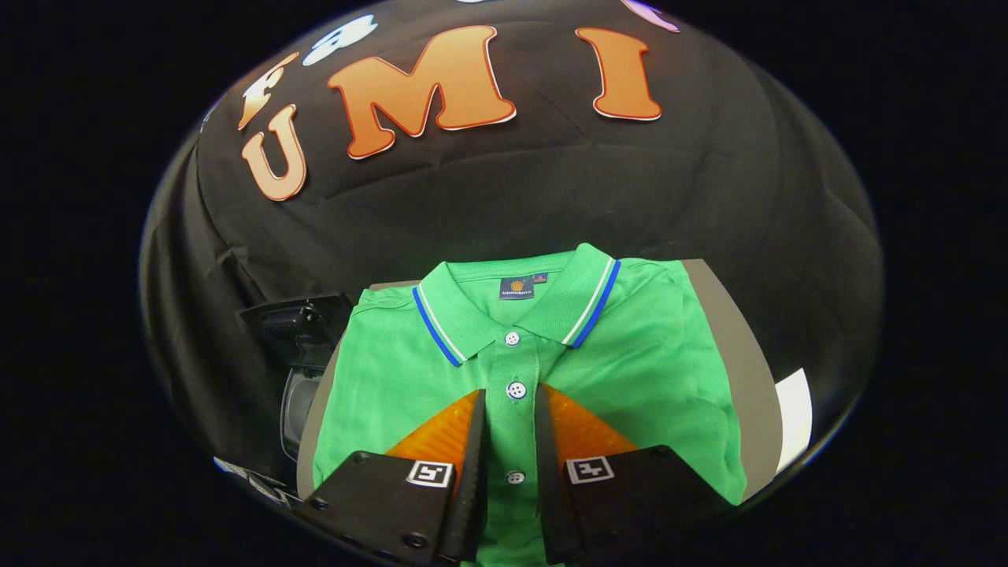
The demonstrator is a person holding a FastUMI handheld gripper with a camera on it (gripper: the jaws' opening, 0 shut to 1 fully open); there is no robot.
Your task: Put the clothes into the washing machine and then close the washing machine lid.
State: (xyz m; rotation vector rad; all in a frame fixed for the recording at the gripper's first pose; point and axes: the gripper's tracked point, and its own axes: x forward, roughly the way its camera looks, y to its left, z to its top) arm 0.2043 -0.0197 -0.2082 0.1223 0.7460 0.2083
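Green cloth covers most of the bench [736,370]: a folded polo shirt [638,378] lies flat on it, collar far, placket running near to far. The tongs [508,409] hover over the placket with a narrow gap between the fingers, holding nothing; whether the tips touch the cloth I cannot tell.

Risks, left to right. At the far left stands a dark machine [303,354], likely the washer, its opening hard to make out; a trailing sleeve could catch on its rim or hang out and block the lid. In the middle, so narrow a bite on a flat fold may pinch only the top layer or slip off a button [516,390], and the shirt may unfold when lifted. On the right, a white sheet [795,417] lies near the bench's edge and a dragged hem could sweep it.

Grey and smooth, the bench stands against black cloth walls.
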